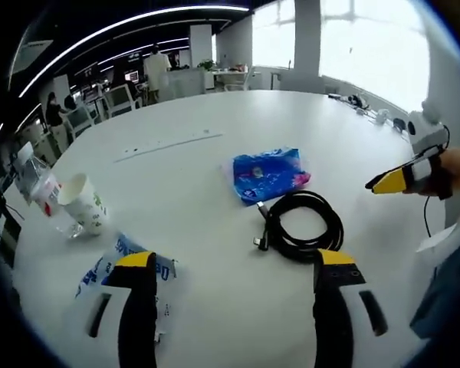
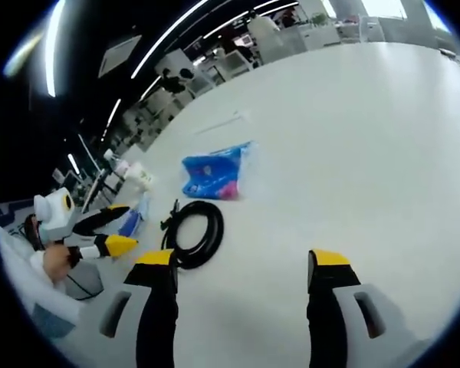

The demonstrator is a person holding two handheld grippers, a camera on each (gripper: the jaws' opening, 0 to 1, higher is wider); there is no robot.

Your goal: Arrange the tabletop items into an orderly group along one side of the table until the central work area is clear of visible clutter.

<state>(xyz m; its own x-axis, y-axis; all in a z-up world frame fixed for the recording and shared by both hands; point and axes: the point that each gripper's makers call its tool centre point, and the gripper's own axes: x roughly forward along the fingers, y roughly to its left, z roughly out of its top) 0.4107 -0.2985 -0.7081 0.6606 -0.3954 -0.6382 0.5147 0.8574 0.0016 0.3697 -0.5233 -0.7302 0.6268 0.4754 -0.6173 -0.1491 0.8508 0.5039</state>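
Observation:
On the white table (image 1: 199, 115) lie a blue packet (image 1: 267, 175) and, just in front of it, a coiled black cable (image 1: 303, 226). To the left stands a paper cup (image 1: 84, 203) beside a clear plastic bottle (image 1: 38, 180) lying on its side. A blue-and-white wrapper (image 1: 115, 264) sits partly under my left gripper (image 1: 234, 264), which hovers open and holds nothing. My right gripper (image 2: 243, 264) is open too, above bare table (image 2: 353, 138), with the cable (image 2: 195, 230) and the packet (image 2: 215, 172) to its left. The left gripper (image 2: 129, 226) shows there by the wrapper (image 2: 134, 218).
The right gripper (image 1: 387, 182) enters from the right, held by a hand. Small items and cables (image 1: 360, 103) lie at the table's far edge. Office chairs (image 1: 119, 98) and desks stand beyond, with a person (image 1: 155, 69) at the back.

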